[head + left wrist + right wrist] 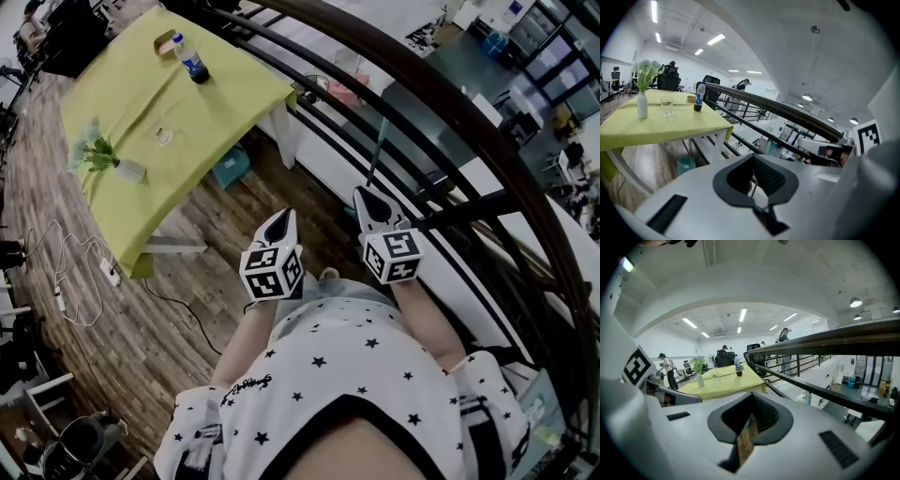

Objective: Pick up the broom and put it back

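A thin grey-green pole [376,150], apparently the broom's handle, leans at the dark railing [450,112] just beyond my right gripper [366,194]; its lower end is hidden behind that gripper. The right gripper is shut with nothing in it; only a slit of wooden floor shows between its pads [764,416]. To its left, my left gripper [281,217] is shut and empty too, pointing at the floor between the table and the railing. A thin stick [753,183] shows through the gap under its closed tips in the left gripper view. Neither gripper touches the pole.
A table with a yellow-green cloth [131,94] stands ahead on the left, bearing a bottle [192,59], a glass [164,137] and a vase of flowers [112,164]. A teal bin [232,167] sits under it. Cables and a power strip [108,272] lie on the wooden floor.
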`<state>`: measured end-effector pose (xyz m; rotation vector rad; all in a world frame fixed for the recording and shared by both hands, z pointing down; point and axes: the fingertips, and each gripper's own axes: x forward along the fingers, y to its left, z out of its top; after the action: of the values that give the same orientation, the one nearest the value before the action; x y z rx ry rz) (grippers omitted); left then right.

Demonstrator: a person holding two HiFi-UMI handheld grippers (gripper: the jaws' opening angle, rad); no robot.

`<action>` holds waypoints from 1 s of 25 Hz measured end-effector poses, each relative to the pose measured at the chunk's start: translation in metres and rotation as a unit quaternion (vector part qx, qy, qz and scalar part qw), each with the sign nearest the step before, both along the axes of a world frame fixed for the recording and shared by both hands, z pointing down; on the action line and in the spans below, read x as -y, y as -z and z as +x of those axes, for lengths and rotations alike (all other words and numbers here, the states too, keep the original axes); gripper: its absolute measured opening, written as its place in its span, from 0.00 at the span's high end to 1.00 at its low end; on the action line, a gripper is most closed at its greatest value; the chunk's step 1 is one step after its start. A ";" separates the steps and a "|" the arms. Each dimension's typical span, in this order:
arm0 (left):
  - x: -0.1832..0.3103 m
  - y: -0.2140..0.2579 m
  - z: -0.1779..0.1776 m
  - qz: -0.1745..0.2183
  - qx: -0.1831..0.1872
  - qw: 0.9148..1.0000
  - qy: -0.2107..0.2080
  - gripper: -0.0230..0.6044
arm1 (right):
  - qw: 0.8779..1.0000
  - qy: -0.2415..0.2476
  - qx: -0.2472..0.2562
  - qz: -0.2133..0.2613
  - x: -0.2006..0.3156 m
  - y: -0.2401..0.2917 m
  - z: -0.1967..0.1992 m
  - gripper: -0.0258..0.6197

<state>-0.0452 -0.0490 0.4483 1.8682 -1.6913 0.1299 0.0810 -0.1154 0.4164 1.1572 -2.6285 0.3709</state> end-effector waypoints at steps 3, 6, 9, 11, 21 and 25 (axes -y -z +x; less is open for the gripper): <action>0.009 -0.006 -0.001 -0.007 -0.001 1.000 -0.007 0.95 | 1.000 -0.010 -0.008 0.000 0.011 -0.008 0.002 0.97; 0.019 -0.013 -0.002 -0.013 0.001 1.000 -0.017 0.95 | 1.000 -0.029 -0.012 -0.003 0.024 -0.016 0.007 0.97; 0.033 -0.017 -0.005 -0.017 0.002 0.999 -0.029 0.95 | 0.999 -0.048 -0.013 -0.005 0.041 -0.022 0.011 0.97; 0.043 -0.020 -0.007 -0.020 0.004 0.999 -0.038 0.95 | 0.998 -0.060 -0.015 -0.006 0.053 -0.026 0.012 0.97; 0.099 -0.034 -0.015 -0.039 0.013 0.995 -0.092 0.95 | 0.992 -0.121 -0.026 -0.022 0.107 -0.056 0.020 0.97; 0.121 -0.042 -0.015 -0.045 0.017 0.992 -0.116 0.95 | 0.989 -0.144 -0.031 -0.028 0.129 -0.071 0.027 0.97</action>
<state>-0.0597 -0.1701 0.4903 1.9984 -1.4595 0.3283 0.1078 -0.2442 0.4878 1.5068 -2.3849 0.4515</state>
